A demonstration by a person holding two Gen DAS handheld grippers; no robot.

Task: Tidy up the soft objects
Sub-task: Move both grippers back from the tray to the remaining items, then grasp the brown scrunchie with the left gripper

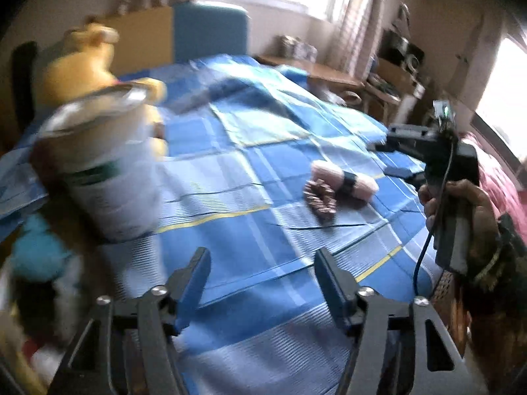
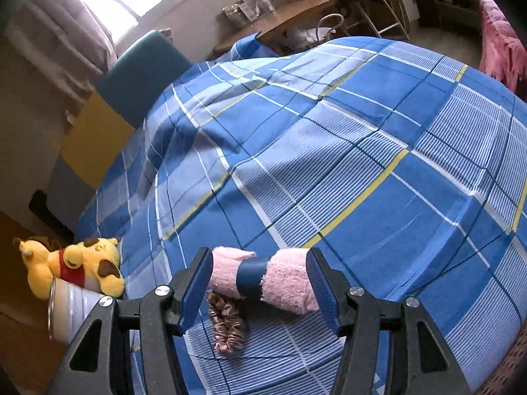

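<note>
A pink rolled towel (image 2: 290, 279) bound with a dark band lies on the blue plaid bed cover (image 2: 362, 164), touching a brown satin scrunchie (image 2: 229, 326). My right gripper (image 2: 260, 256) stands open, and the roll shows between its fingers. In the left wrist view the towel (image 1: 346, 179) and scrunchie (image 1: 321, 200) lie just left of the right gripper (image 1: 387, 159), which a hand holds. My left gripper (image 1: 262, 263) is open over bare cover with nothing between its fingers. A yellow plush toy (image 2: 79, 270) lies at the bed's left edge.
A white cup-like container (image 1: 108, 171) stands blurred at the left, with the plush (image 1: 85, 62) behind it and something blue (image 1: 36, 253) below. A teal chair back (image 2: 141, 75), a wooden desk (image 2: 276, 23) and a pink blanket (image 2: 500, 39) surround the bed.
</note>
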